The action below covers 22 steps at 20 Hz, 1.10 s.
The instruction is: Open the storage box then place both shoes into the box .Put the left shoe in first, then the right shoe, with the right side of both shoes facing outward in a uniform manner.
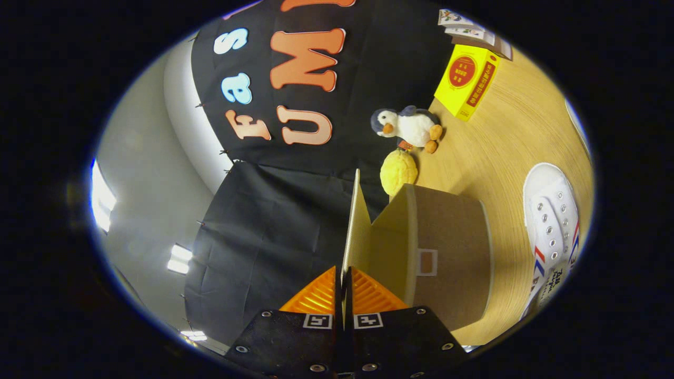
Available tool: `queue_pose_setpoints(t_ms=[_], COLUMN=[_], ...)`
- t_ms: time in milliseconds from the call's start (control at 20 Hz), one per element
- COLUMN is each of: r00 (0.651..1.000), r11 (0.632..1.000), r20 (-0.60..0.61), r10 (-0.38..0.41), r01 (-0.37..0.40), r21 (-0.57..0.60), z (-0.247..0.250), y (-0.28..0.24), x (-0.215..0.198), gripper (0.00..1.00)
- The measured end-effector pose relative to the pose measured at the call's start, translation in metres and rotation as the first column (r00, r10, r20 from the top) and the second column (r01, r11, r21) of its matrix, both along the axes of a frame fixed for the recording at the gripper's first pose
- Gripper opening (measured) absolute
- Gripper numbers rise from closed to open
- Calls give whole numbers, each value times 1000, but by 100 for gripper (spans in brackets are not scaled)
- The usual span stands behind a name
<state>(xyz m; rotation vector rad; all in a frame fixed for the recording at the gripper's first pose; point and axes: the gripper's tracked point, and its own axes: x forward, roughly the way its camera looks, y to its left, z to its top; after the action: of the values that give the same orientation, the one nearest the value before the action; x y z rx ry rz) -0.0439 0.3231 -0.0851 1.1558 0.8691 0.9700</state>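
Observation:
My gripper [343,273] is rolled on its side and shut on the thin cardboard lid [356,226] of the brown storage box [447,247]. The lid runs edge-on straight ahead from between the fingers and stands swung away from the box body, so the pale inside of the box shows beside it. A white canvas shoe [550,221] with red and blue stripes and metal eyelets lies on the wooden table [500,137] past the box, on the side away from the lid.
A penguin plush [408,126] and a yellow round plush [398,172] lie on the table beyond the box. A yellow carton [466,79] and some small printed cards [468,29] lie farther off. The black booth cloth [274,231] hangs on the lid's side.

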Motion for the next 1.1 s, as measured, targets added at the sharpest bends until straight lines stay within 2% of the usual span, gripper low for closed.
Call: queue_pose_setpoints(t_ms=[300, 650, 900, 1000, 1050, 1100], r00=[994, 976, 953, 948, 946, 944], r11=[998, 984, 965, 957, 954, 949], r20=[103, 192, 231, 237, 248, 259], r10=[32, 105, 196, 212, 210, 202], r01=[-26, -74, -145, -152, -142, -124], r21=[-54, -159, -219, -249, -266, -289], z=[55, 90, 99, 93, 93, 89], y=[49, 126, 175, 184, 185, 184], x=[-10, -25, -56, -62, -65, -63], gripper=[2, 3, 9, 23, 41, 48])
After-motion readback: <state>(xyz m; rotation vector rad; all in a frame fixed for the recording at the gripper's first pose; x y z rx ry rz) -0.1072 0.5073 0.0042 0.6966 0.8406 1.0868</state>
